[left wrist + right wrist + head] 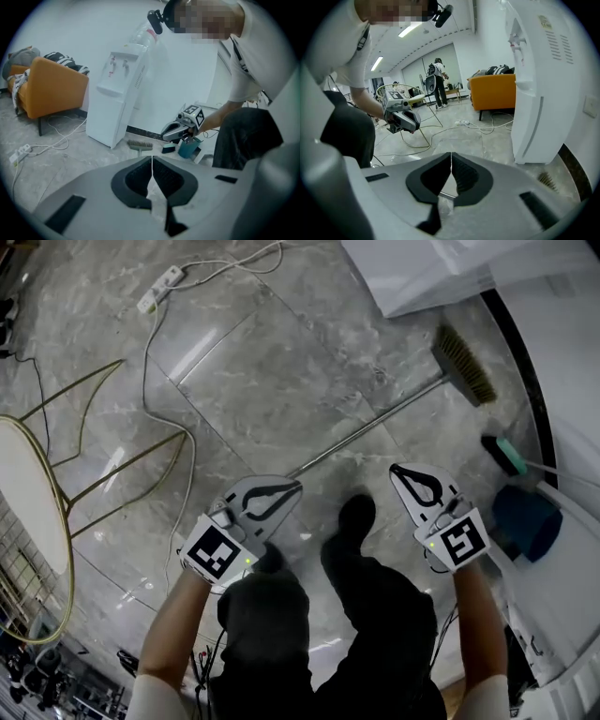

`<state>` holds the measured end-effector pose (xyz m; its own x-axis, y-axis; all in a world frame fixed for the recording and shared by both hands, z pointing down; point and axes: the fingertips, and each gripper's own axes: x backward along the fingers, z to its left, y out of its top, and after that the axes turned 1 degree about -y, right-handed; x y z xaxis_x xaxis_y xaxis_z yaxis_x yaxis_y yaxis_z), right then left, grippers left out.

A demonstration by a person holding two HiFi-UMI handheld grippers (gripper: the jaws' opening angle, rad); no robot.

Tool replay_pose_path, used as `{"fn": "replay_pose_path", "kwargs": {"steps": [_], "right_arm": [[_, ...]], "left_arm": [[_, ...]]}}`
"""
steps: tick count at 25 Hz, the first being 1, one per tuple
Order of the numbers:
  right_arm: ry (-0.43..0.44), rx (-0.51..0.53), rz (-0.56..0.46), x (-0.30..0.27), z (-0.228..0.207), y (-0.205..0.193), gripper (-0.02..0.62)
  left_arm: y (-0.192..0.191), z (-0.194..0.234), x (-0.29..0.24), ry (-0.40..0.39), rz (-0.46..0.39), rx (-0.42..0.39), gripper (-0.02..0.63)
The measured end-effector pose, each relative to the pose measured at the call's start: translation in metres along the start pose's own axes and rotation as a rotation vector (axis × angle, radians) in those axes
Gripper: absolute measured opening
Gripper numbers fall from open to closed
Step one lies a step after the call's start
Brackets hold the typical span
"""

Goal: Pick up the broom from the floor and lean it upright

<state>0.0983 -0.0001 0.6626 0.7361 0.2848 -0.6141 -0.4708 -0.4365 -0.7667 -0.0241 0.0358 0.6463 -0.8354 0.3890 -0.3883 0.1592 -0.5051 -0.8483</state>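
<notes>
While flat — broom [375, 423] ahead of tongs [298, 486] [394, 468]

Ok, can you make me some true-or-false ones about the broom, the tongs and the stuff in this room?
1. The broom lies flat on the floor. True.
2. The left tongs are gripping the broom's handle. False: they are shut with nothing between them.
3. The right tongs are wide open. False: they are shut too, and empty.
4. The armchair is orange. True.
5. A white power strip lies on the floor. True.
</notes>
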Motion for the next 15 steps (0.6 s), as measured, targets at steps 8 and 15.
{"fn": "replay_pose_path", "kwargs": {"steps": [8,15], "right_arm": [[0.049,0.111,0.072,-0.061,-0.014,-0.064,0.044],[0.121,0.243,0.143,-0.121,-0.009,-0.125,0.07]], "left_arm": [[-0.059,0.033,-0.026,-0.109,0.012,-0.055,0.011],[-0.105,0.052,-0.036,-0.171,0.025,-0.045,0.011]]}}
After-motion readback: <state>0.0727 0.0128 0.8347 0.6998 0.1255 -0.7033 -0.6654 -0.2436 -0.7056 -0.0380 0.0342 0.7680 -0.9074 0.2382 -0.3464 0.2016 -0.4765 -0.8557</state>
